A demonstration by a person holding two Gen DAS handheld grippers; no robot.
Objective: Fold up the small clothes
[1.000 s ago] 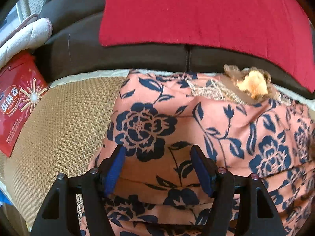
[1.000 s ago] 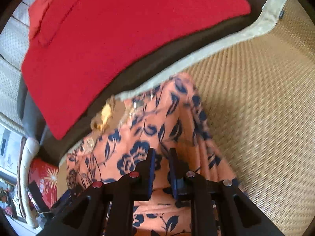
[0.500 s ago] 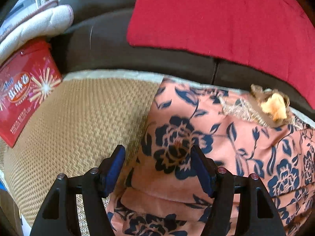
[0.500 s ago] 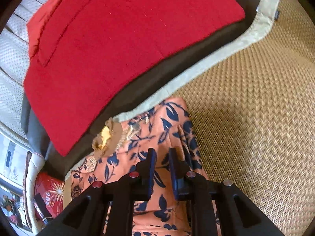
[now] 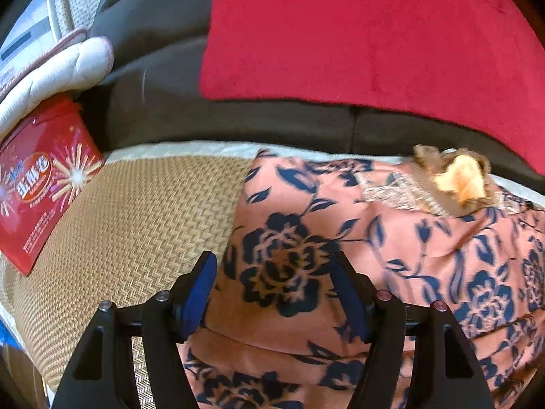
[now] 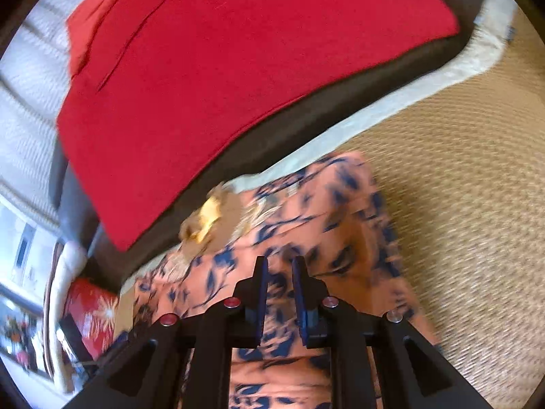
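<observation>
Left tongs (image 5: pixel 274 293) shifted leftward — gaping wide over floral garment (image 5: pixel 357 238), right tongs (image 6: pixel 279 293) slightly parted — holding nothing, blurred.

Between the blue-padded fingers (image 5: pixel 199 289) of the black left claw (image 5: pixel 277 293), a salmon-pink garment (image 5: pixel 391 255) printed with navy flowers is seen; left of the claw, a tan herringbone-woven mat (image 5: pixel 143 225) and a red box (image 5: pixel 37 184) with white starbursts are shown; beyond it, a plain red cushion (image 5: pixel 357 34) is laid against dark grey upholstery (image 5: pixel 163 109).
</observation>
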